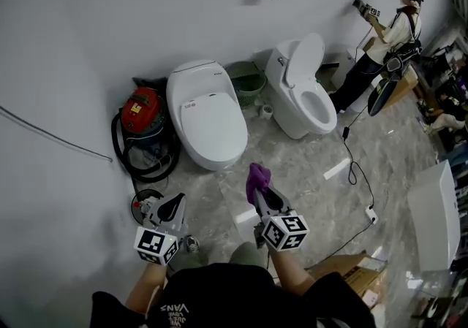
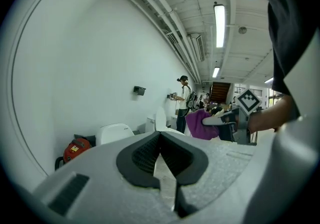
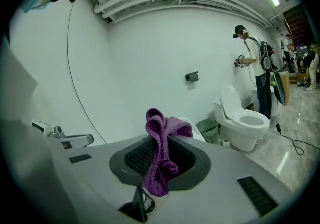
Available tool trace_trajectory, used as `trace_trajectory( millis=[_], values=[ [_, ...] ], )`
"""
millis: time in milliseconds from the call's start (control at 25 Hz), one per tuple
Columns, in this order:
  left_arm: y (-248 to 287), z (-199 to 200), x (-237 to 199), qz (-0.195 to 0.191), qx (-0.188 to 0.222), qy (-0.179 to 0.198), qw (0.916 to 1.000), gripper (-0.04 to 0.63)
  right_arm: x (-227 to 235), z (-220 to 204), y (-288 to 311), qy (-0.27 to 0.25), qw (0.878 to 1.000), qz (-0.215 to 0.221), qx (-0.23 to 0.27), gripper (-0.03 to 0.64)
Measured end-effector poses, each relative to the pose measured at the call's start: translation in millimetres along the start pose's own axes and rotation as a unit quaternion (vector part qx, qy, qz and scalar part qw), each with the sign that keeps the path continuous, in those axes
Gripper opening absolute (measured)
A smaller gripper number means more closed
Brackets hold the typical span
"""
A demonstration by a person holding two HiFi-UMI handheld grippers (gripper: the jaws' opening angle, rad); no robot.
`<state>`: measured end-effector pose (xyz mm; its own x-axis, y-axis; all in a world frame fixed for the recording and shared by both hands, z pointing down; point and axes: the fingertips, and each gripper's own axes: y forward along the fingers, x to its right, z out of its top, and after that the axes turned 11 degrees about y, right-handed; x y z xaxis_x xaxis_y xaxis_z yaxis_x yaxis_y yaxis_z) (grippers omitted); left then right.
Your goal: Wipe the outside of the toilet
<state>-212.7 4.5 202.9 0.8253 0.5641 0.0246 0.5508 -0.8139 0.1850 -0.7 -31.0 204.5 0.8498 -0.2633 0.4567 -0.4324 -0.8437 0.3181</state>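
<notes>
While toilet (image 1: pixel 208 118) stands ahead, apart | right hand-held gripper (image 1: pixel 258 189) clamps purple cloth (image 1: pixel 256 175) | left hand-held gripper (image 1: pixel 176 204) closed

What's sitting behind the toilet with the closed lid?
A red vacuum cleaner with a black hose shows at one side, a green basket at the other. The closed toilet covers the basket's edge; what it holds cannot be seen.

"vans" on the person's black shirt (image 1: pixel 178 309), red vacuum label (image 1: pixel 134 107) unreadable

Purple cloth (image 1: pixel 257 175) near; white toilet (image 1: pixel 208 118) beyond it; red vacuum (image 1: pixel 142 109) left; grey marbled floor (image 1: pixel 311 166); far basket (image 1: pixel 247 79) perhaps dull green.
</notes>
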Motion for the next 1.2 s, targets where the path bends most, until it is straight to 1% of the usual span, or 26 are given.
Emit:
trace_trajectory(
  millis=[200, 320, 400, 600, 720, 840, 960, 1080, 1200],
  values=[
    [18, -1, -12, 0.037, 0.004, -0.006, 0.9993, 0.002, 6, 16, 32, -0.014, 0.999, 0.035, -0.009, 0.064],
    [34, -5, -14, 0.075, 0.002, -0.018, 0.997, 0.002, 18, 21, 51, -0.024, 0.997, 0.066, -0.033, 0.064],
    [46, -9, -9, 0.1, -0.002, -0.029, 0.9945, 0.002, 31, 22, 59, -0.032, 0.994, 0.086, -0.053, 0.065],
    [74, -20, 4, 0.136, -0.013, -0.039, 0.9899, 0.002, 63, 16, 80, -0.05, 0.988, 0.116, -0.089, 0.064],
    [83, -32, 6, 0.154, -0.014, -0.045, 0.9869, 0.002, 78, 1, 92, -0.059, 0.986, 0.123, -0.1, 0.065],
    [87, -50, 6, 0.159, -0.018, -0.044, 0.9862, 0.002, 87, -17, 104, -0.062, 0.985, 0.125, -0.1, 0.064],
    [92, -79, -4, 0.155, -0.019, -0.034, 0.9871, 0.002, 93, -40, 123, -0.066, 0.985, 0.129, -0.091, 0.065],
    [99, -113, -18, 0.153, -0.015, -0.022, 0.9878, 0.002, 103, -72, 147, -0.075, 0.985, 0.132, -0.084, 0.066],
    [111, -150, -30, 0.156, -0.01, -0.021, 0.9876, 0.002, 115, -105, 171, -0.075, 0.985, 0.134, -0.076, 0.065]
  ],
)
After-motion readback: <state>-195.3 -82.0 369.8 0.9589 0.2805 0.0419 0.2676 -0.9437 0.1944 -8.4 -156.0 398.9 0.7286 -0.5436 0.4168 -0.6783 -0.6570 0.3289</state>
